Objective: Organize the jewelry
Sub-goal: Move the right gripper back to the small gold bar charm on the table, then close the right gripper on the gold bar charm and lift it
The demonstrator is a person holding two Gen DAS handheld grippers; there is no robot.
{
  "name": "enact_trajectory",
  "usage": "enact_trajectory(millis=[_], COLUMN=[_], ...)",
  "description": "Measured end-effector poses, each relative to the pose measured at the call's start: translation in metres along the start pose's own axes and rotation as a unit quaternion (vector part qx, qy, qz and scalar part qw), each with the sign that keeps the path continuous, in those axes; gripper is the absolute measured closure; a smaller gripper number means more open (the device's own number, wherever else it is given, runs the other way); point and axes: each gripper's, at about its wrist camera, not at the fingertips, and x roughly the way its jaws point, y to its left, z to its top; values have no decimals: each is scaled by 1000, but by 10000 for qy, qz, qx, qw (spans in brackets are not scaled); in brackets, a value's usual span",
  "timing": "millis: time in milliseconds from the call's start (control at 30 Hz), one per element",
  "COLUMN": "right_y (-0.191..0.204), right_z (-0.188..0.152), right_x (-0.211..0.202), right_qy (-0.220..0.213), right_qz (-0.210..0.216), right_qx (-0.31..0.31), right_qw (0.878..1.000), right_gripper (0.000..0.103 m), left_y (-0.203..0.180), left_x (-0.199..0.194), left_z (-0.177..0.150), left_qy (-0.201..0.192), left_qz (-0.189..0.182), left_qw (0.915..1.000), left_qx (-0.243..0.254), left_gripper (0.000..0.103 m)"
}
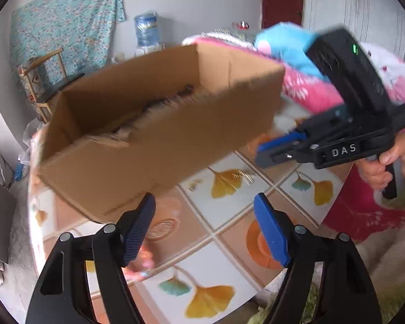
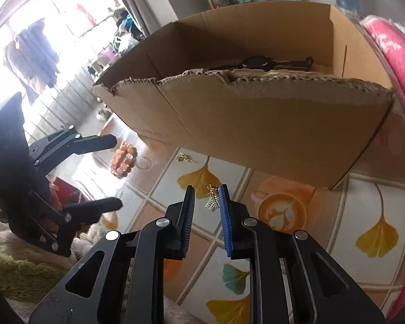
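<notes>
The gold earring [image 2: 213,198] lies flat on the patterned tabletop [image 2: 337,243], dead ahead of the right hand-held gripper [image 2: 207,197] and showing in the narrow gap between its two blue pads [image 2: 225,216]. The jaws stand nearly together but nothing is visibly pinched between them; I judge them not yet closed on the piece. The earring's short ladder-like strip runs roughly along the gripper's line of reach, so closing across it looks feasible. The cardboard box [image 2: 256,124], with a dark wristwatch [image 2: 259,63] already inside, sits just beyond, its torn near wall facing this gripper. The left hand-held gripper [image 1: 205,210] hovers with jaws wide apart and empty, farther from the earring and nearer the orange bead bracelet [image 2: 124,159], which rests on the tabletop beside the box's left corner. A second small gold piece [image 2: 183,158] lies close under the box wall. The right side is clearly nearer the earring.
</notes>
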Motion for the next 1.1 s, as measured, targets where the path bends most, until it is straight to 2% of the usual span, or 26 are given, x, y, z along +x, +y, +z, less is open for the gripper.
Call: enact_trajectory(millis=[100,300,367,433,533,800,933,1100], right_y=[10,15,15,16,12,-24,-40,-54], right_z=[0,8,9,11,13,11,8,0], right_x=[13,30,33,34,32,26,16,8], right_qy=[131,398,430,441,432,272,173,46], right_qz=[-285,-541,-586,-622,-545,-93,121,37], right_qx=[-381,-746,-807,-837,-683,236,632,991], right_qw=[9988,9950,9941,9936,9952,9993,9978,9951], right_gripper=[84,86,88,96,102,103,103,103], left_y=[-7,-21,-27,-30,-34,-39,-38,-37], left_x=[24,47,50,51,52,51,51,55], left_z=[-2,-8,-11,-13,-14,-16,-15,-8], left_qy=[116,164,160,148,121,40,0,-36], left_qz=[-193,-120,-70,-81,-54,-78,-131,-250], left_qw=[9997,9998,9998,9998,9997,9996,9996,9994], left_qx=[-127,-24,73,121,181,278,266,239], left_gripper=[30,30,30,30,30,32,40,51])
